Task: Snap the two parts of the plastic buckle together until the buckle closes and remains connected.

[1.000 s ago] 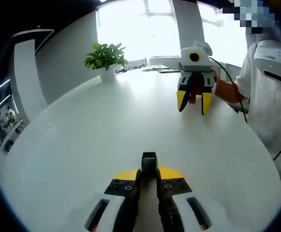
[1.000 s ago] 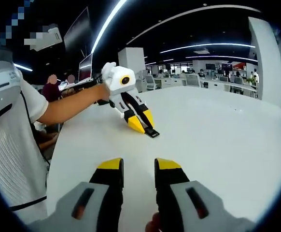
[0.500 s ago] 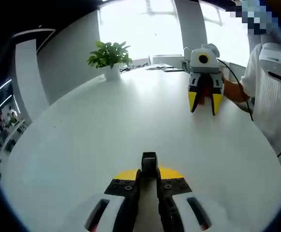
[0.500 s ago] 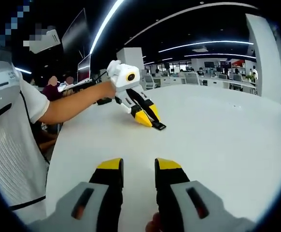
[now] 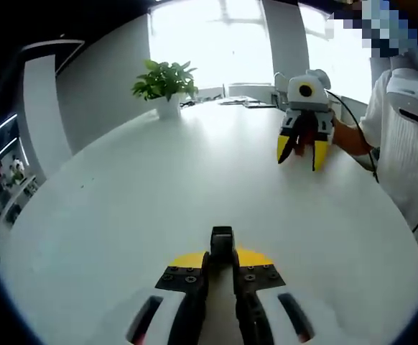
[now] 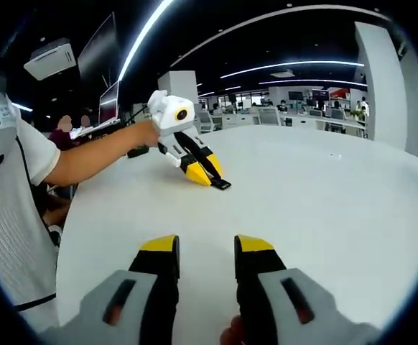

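Note:
My left gripper [image 5: 222,260] is shut on a black plastic buckle part [image 5: 222,241], whose end sticks out past the yellow jaw tips just above the white table [image 5: 137,194]. The right gripper view shows the same left gripper [image 6: 203,175] low over the table with the black buckle part [image 6: 221,185] jutting from its tips. My right gripper [image 6: 206,248] is open with nothing between its fingers. In the left gripper view the right gripper [image 5: 300,157] hovers at the far right of the table, tips pointing down and apart.
A potted plant [image 5: 164,83] stands at the table's far edge, with papers [image 5: 238,103] beside it. A person in a white shirt [image 5: 410,144] stands at the right side; their forearm [image 6: 94,154] reaches across. Office desks and seated people lie beyond.
The right gripper has drifted slightly farther away and to the right in the left gripper view. The left gripper stays shut on the buckle part and the right gripper stays open.

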